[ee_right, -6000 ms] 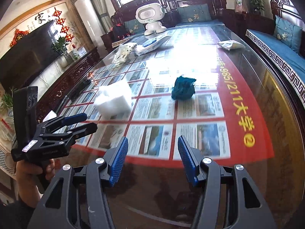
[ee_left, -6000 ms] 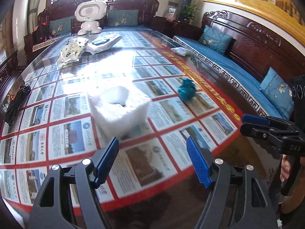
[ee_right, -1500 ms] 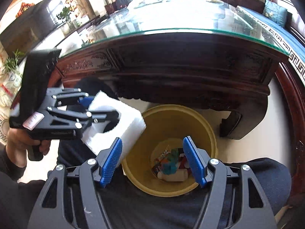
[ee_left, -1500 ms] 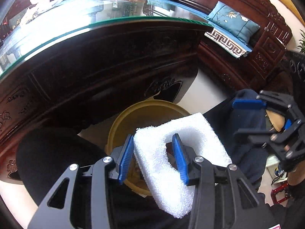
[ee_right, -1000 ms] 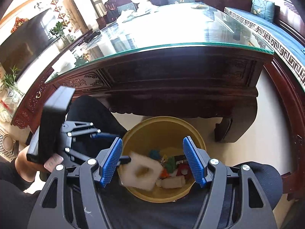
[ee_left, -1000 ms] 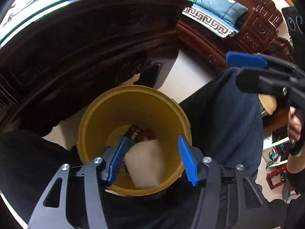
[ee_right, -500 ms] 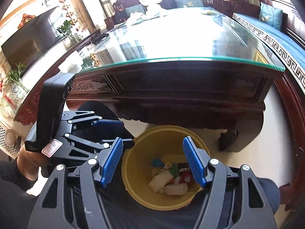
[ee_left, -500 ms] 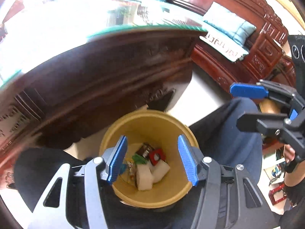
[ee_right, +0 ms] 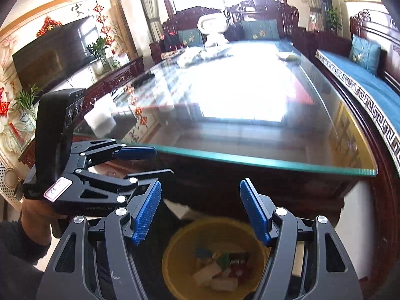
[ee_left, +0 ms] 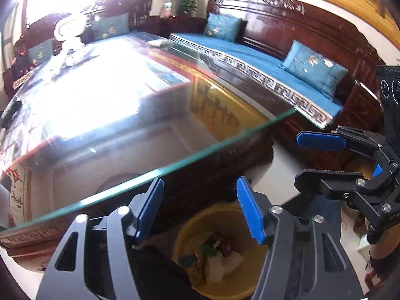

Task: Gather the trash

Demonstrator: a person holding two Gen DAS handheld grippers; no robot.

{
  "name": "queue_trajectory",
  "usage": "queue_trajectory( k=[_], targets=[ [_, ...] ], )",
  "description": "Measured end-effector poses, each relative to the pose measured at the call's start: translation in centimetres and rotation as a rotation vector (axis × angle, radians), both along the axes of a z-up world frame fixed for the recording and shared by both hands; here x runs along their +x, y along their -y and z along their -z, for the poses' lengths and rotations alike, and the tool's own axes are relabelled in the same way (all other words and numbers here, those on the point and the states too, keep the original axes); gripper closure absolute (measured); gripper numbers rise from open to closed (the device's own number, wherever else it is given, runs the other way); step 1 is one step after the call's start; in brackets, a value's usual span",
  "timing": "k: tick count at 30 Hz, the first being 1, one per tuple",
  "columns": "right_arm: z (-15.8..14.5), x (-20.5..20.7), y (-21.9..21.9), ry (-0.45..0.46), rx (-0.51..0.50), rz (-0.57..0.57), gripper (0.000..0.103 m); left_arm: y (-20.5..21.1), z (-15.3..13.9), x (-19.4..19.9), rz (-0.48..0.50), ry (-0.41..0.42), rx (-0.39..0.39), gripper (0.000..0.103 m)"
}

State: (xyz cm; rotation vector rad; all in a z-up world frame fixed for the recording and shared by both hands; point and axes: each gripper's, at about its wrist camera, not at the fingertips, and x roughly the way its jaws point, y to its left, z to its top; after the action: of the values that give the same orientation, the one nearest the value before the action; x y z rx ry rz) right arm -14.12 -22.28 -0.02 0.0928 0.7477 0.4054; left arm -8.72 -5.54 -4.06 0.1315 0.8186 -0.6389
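Note:
A yellow bin (ee_left: 190, 230) (ee_right: 180, 250) stands on the floor in front of the table, between a person's dark-clad legs. Inside it a white foam piece (ee_left: 222, 262) (ee_right: 215, 277) lies among coloured wrappers. My left gripper (ee_left: 200, 207) (ee_right: 147, 162) hovers above the bin, its jaws opening with nothing between them. My right gripper (ee_right: 200, 212) (ee_left: 312, 158) hangs beside it, open and empty. Both point over the near edge of the glass-topped table (ee_left: 125, 125) (ee_right: 250, 125).
At the table's far end stand a white robot figure (ee_right: 212, 30) (ee_left: 70, 30) and white bags (ee_right: 192, 55); a small wrapper (ee_right: 290, 56) lies toward its right side. A carved bench with blue cushions (ee_left: 262, 67) runs along the right. A TV (ee_right: 50, 60) hangs at left.
The foam piece left the left gripper and fell into the bin. Both grippers have risen and tilted up, so the tabletop now fills the views and the bin sits low.

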Motion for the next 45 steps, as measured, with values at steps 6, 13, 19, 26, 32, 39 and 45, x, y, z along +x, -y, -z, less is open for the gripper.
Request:
queue_trajectory(
  k=[6,13,19,26,32,39,45],
  targets=[
    [-1.9,4.8,-0.9,0.062,-0.07,0.06,0.037,-1.4,-1.9,4.3,-0.113,0.022,-0.022,0.028],
    [-1.9,11.6,-1.4,0.07,-0.06,0.125,0.028,-3.2,-3.4,10.1,-0.262,0.094,0.002,0.013],
    [-1.1,16.5,-2.5,0.07,-0.071,0.182,0.018,-4.9,-3.2,14.2,-0.356,0.113,0.011,0.007],
    [0.0,20.1,-3.0,0.08,-0.12,0.264,0.008,-6.0,-1.7,16.9,-0.439,0.104,0.04,0.004],
    [1.7,22.4,-3.7,0.051,-0.167,0.289,0.008,-6.3,-0.9,18.6,-0.497,0.094,0.051,0.004],
    [3.0,24.4,-3.9,0.028,-0.192,0.293,0.008,-6.7,-0.3,20.2,-0.529,0.092,0.071,0.004],
    [3.6,25.2,-3.8,0.006,-0.173,0.282,0.008,-6.8,0.7,21.3,-0.526,0.052,0.095,0.004]
  ],
)
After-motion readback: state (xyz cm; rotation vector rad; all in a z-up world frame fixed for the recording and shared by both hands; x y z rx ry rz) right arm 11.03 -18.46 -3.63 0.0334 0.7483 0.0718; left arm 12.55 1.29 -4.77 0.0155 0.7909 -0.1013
